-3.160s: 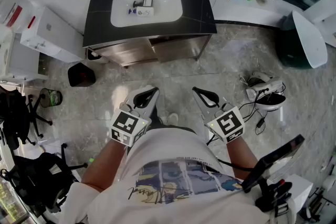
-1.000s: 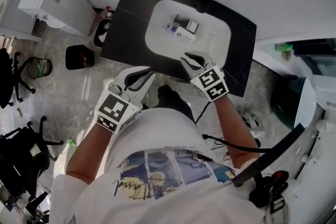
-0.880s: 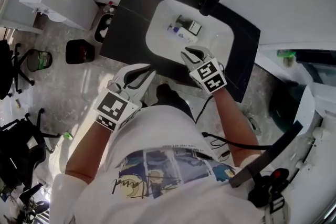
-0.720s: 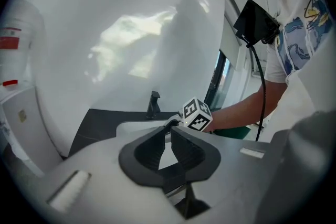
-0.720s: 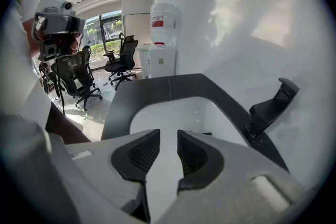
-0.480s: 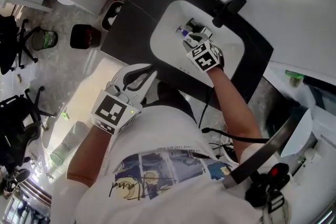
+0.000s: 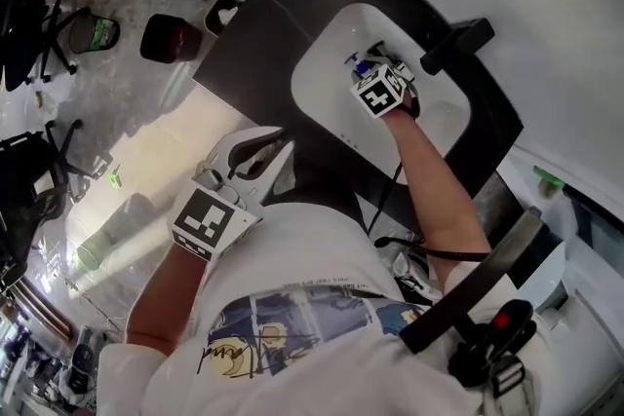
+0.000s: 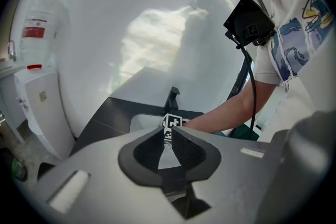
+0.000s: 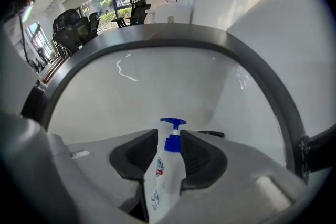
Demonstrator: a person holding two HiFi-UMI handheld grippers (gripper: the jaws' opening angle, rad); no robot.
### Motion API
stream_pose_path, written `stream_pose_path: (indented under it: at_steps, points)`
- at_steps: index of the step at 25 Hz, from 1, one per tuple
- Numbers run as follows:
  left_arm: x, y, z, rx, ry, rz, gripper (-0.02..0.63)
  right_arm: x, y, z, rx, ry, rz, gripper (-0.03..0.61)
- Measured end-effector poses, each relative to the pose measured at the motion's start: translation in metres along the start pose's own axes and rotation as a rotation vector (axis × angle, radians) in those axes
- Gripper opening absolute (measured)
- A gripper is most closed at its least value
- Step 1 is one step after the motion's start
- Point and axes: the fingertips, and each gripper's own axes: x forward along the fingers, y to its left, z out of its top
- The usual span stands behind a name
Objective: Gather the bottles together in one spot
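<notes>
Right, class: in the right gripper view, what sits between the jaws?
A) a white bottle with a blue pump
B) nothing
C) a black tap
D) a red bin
A: the white bottle shows between the jaws of the right gripper, which have just been opening, down in the sink.

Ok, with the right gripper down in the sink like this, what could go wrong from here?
The tongs of the right gripper, which have just been opening, straddle the pump bottle without clearly clamping it; closing off-centre could squirt it out across the smooth basin. In the head view the faucet stands close beside that hand, so a hasty lift might knock it.
</notes>
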Motion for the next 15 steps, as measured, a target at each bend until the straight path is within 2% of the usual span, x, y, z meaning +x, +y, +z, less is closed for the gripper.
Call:
stream_pose_path:
  at_steps: [6, 15]
  points:
    - [0.014, 0.016, -0.018, -0.050, 0.013, 0.057, 0.048, 0.051, -0.015, -0.001, -0.043, 0.047, 0.016, 0.127]
    - [-0.003, 0.011, -0.024, -0.088, 0.012, 0.114, 0.048, 0.061, -0.013, -0.004, -0.047, 0.113, 0.025, 0.133]
